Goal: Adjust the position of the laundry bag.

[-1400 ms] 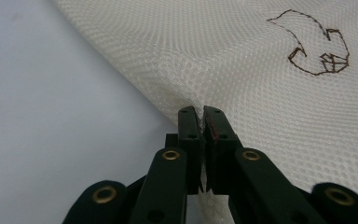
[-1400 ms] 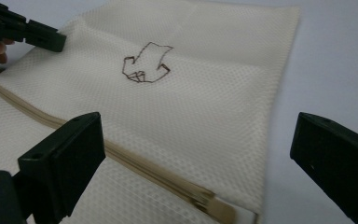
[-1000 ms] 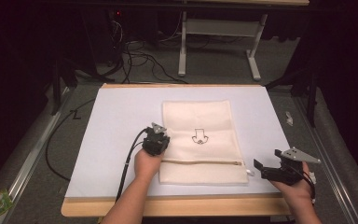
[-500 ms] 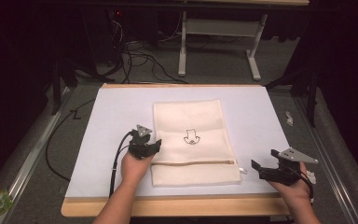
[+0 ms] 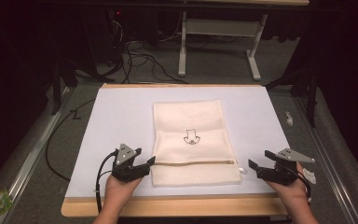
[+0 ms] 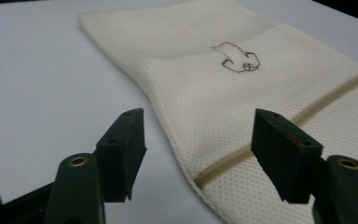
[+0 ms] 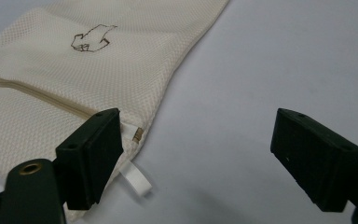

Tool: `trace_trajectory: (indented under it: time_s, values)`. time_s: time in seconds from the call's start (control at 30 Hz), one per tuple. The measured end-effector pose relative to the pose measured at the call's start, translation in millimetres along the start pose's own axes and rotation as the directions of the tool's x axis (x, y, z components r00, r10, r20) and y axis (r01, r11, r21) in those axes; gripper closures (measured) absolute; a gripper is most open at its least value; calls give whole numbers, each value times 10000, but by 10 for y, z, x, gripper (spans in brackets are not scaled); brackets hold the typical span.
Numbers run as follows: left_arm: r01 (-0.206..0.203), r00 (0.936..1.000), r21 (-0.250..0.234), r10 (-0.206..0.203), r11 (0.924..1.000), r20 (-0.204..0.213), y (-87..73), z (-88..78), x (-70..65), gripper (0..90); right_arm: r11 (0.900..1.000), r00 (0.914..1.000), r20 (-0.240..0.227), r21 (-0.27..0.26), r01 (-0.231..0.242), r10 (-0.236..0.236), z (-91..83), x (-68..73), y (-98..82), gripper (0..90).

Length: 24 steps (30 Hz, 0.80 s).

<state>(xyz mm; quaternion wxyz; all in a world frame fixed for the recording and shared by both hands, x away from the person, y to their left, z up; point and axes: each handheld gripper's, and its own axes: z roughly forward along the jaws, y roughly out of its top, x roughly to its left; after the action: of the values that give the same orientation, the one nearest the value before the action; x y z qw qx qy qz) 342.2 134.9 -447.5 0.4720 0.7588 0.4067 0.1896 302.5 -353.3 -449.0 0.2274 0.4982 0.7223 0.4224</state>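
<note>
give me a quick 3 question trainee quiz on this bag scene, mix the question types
1. True or false: the cream mesh zip bag lies flat on the white table mat.
2. Multiple choice: the left hand-held gripper is A) shut on the bag, B) open at the bag's left edge, C) lifted far above the table.
3. Fill in: the white pull tab lies beside the ____ hand-held gripper.

Key: 1 true; 2 B; 3 right.
</note>
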Motion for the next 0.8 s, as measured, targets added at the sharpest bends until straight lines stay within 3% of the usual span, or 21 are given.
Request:
trace_trajectory:
  time_s: [0.17,0.23,0.33,0.43,0.47,0.57,0.63,0.67,0.7,0.73,0.8]
  values:
    - [-180,9998,-119,178,9998,-126,-12,25,47,345,9999,9996,-260,-80,-103,101,47,143,103,347]
    - [-27,10000,-249,26,9997,-25,-3,6,62,344,10000,9999,-145,20,-9,10,97,185,185,353]
    - [-111,9999,-306,110,9995,-35,10,-8,80,338,9999,10000,89,150,32,-34,185,182,297,392]
    - [-77,10000,-351,77,9994,-21,13,-8,91,337,9995,9994,129,-7,-307,307,224,153,346,415]
    - [-76,10000,-358,77,9993,12,17,1,95,348,9966,9975,88,-441,-698,702,242,134,318,485]
    - [-191,9998,-335,190,9993,-12,32,29,87,355,9938,9942,-253,-354,-1056,1048,279,131,257,557]
    - [-337,9994,-350,333,9988,-113,42,50,70,355,9985,9984,-114,51,-547,548,296,165,243,647]
    - [-400,9991,-352,395,9986,-146,49,60,48,356,9976,9971,-396,249,-643,653,295,169,203,744]
    - [-400,9991,-352,395,9986,-146,49,60,48,356,9976,9971,-396,249,-643,653,295,169,203,744]
    - [-446,9989,-395,440,9982,-163,51,58,30,357,9981,9988,-374,531,-301,321,297,199,174,841]
    - [-513,9984,-380,503,9980,-256,47,44,23,357,9983,9985,-499,556,-187,215,275,224,174,900]
